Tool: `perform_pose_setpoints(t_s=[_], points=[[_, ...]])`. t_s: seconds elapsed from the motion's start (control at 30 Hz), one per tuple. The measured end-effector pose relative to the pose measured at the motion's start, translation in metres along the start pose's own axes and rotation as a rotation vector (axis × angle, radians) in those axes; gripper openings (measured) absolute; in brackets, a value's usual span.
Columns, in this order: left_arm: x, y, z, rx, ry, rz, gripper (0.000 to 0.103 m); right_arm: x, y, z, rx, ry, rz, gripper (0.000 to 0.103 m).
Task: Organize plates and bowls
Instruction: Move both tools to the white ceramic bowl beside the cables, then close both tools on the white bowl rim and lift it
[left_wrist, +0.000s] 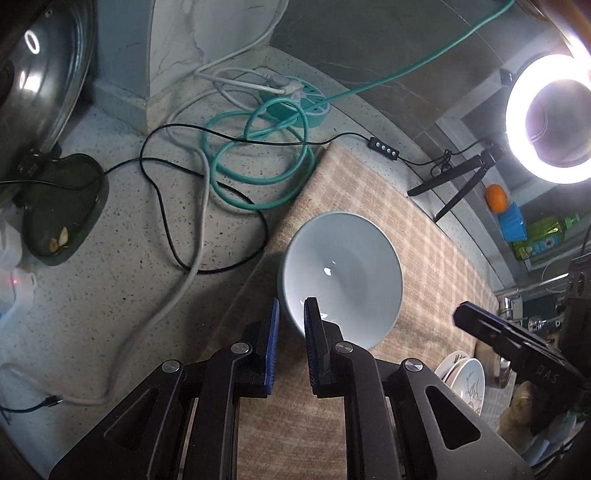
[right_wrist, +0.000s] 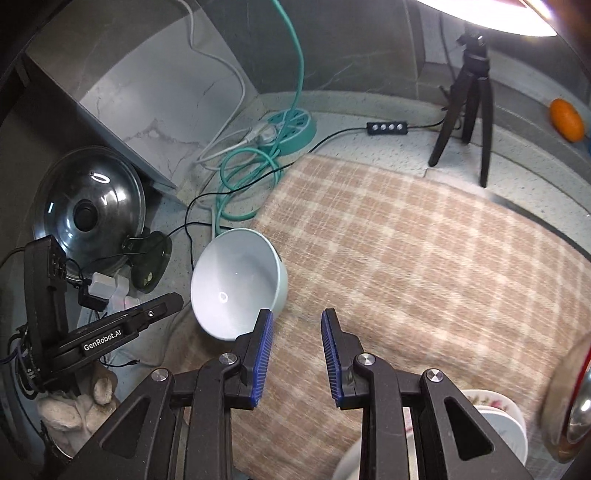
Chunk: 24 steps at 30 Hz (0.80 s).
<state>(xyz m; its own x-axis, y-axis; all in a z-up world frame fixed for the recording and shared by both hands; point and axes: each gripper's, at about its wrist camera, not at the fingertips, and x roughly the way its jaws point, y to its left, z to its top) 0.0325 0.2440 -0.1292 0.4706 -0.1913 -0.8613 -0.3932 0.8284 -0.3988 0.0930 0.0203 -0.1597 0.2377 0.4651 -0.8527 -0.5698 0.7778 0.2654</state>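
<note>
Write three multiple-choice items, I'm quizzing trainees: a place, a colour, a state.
1. The teal coil lies: A in a bowl; B on the counter beside the cloth; C on the cloth.
2. The pads are: A red; B blue; C white.
3. The right gripper is: A open, empty; B shut on a plate; C shut on a bowl.
Key: 1 B, it rests on speckled stone left of the cloth; 2 B, both pairs are blue; 3 A, nothing sits between its parted jaws.
</note>
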Motion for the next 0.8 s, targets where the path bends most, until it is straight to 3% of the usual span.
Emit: perform_pose_setpoints(t_s=[0.4,0.8], points=[[0.019,0.004,0.018,0.006,0.025,0.008,0.012,0.056,-0.002,0.019,0.073,0.099,0.028,0.024],[0.035,0.0,0.02,0.034,0.051,0.029,0.008,0.071,0.001,0.023,0.06,0.12,0.005,0.021]])
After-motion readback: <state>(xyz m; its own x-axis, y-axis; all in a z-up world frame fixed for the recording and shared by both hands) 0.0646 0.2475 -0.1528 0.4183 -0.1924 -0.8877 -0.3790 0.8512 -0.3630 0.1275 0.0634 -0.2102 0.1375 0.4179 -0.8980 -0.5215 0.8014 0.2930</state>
